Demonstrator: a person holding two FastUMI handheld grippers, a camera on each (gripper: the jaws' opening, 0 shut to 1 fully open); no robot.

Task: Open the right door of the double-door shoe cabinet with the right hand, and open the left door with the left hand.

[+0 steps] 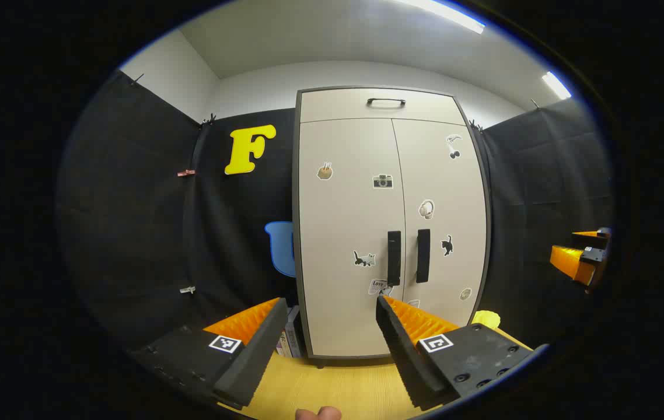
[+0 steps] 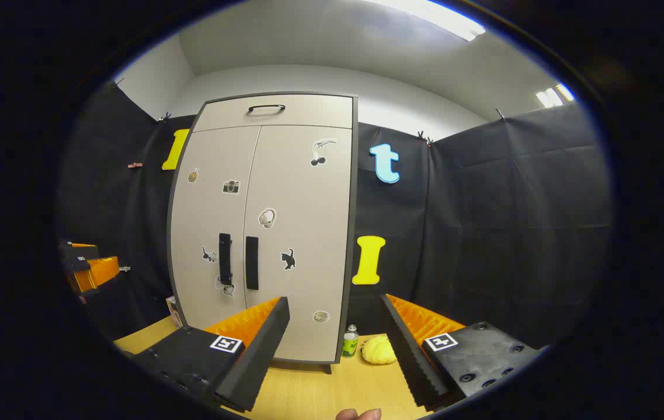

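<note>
The shoe cabinet stands on the table against the booth wall, both doors closed, their two dark handles side by side. Left gripper and right gripper hover before it, fingers spread wide, holding nothing.

Both views are bright and evenly lit by ceiling strip lights, which blow out to white glare. Focus is sharp throughout, with no motion blur. Fisheye distortion bows the cabinet sides and bends the walls near the edges. Shadows are soft and faint.
</note>
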